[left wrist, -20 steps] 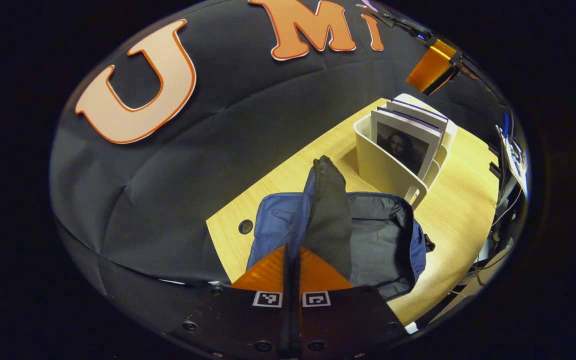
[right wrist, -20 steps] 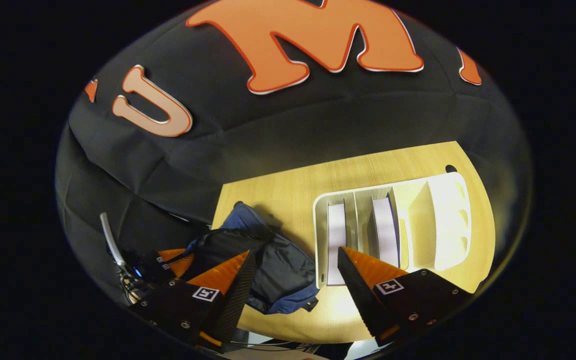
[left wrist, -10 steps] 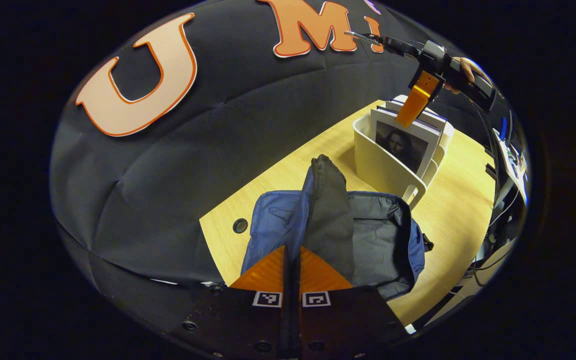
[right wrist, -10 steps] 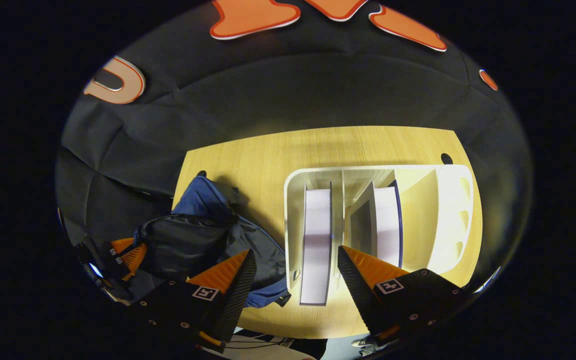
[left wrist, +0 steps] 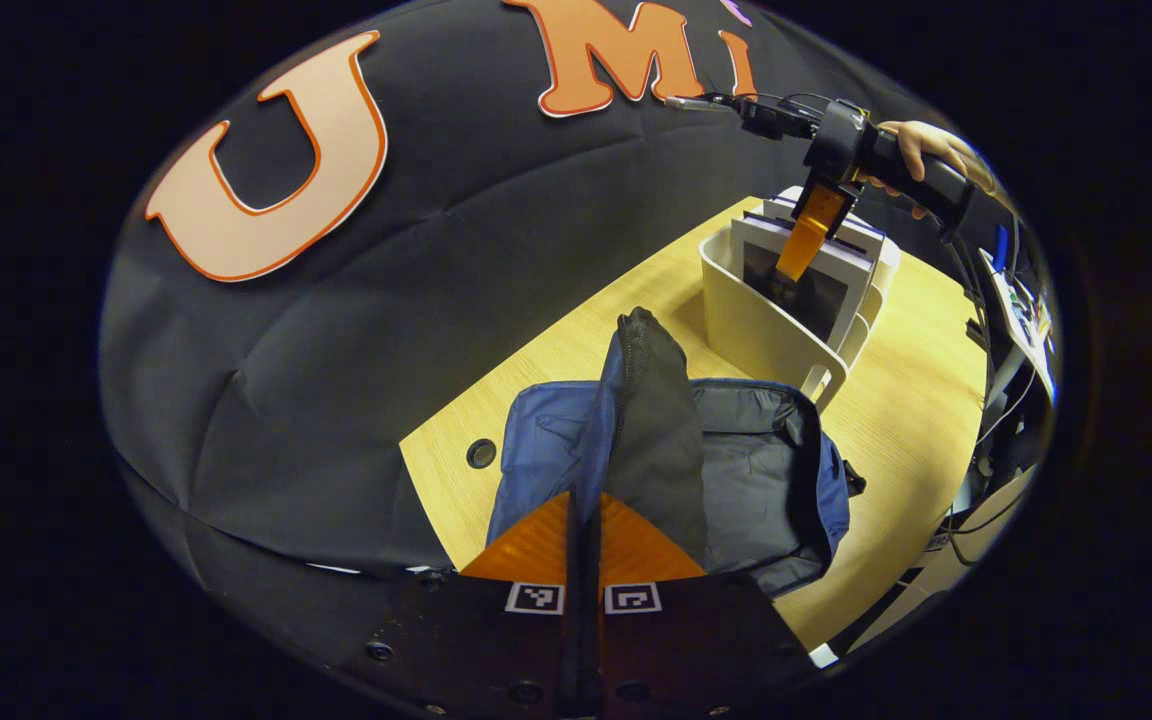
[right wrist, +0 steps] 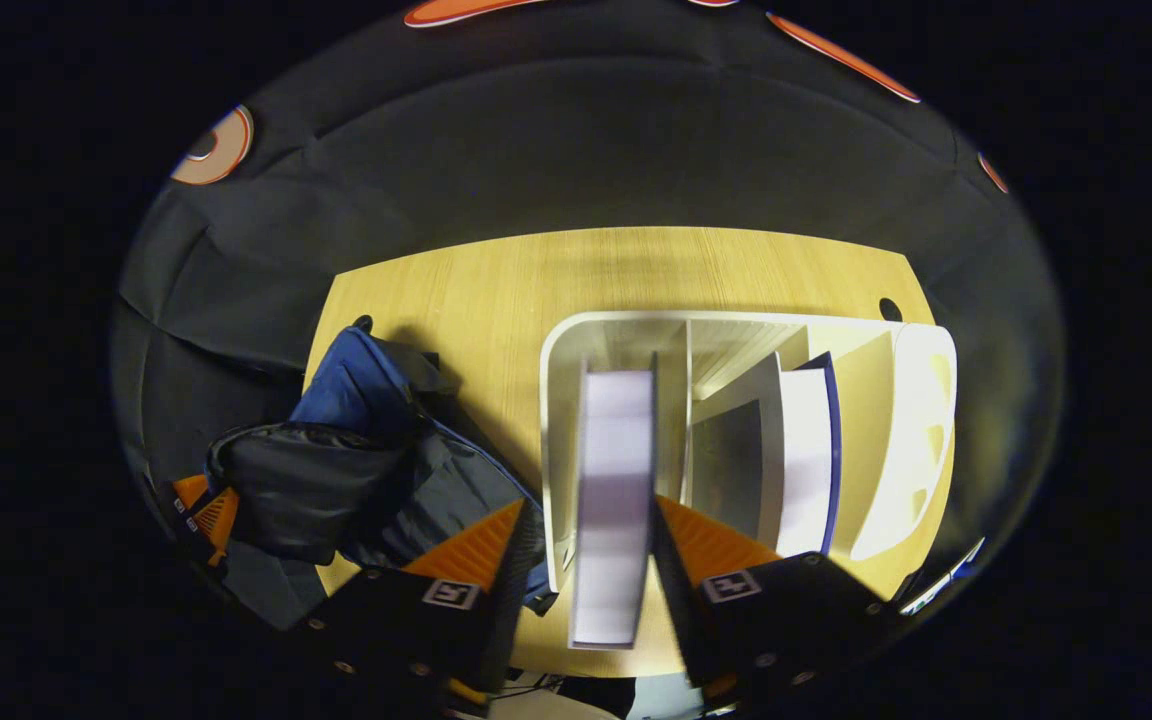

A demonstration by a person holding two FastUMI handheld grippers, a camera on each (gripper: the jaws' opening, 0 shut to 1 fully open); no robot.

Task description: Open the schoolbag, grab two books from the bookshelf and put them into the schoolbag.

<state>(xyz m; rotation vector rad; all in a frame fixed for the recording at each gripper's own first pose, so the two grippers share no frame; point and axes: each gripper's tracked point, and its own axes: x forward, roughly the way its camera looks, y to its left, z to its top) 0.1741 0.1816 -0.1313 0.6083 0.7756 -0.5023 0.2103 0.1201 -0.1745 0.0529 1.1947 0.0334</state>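
The wooden worktop [right wrist: 496, 290] carries the blue schoolbag [left wrist: 766, 480] at its left end and the white bookshelf [right wrist: 901, 440] to its right. The left tool [left wrist: 586, 530] is clamped shut on the bag's dark flap [left wrist: 651, 430], holding it upright so the bag lies open. One book [right wrist: 614, 500] stands in the shelf's left slot, another book [right wrist: 804, 450] in a slot further right. The right tool [right wrist: 591, 560] straddles the left book, fingers close on either side; whether they press it I cannot tell.
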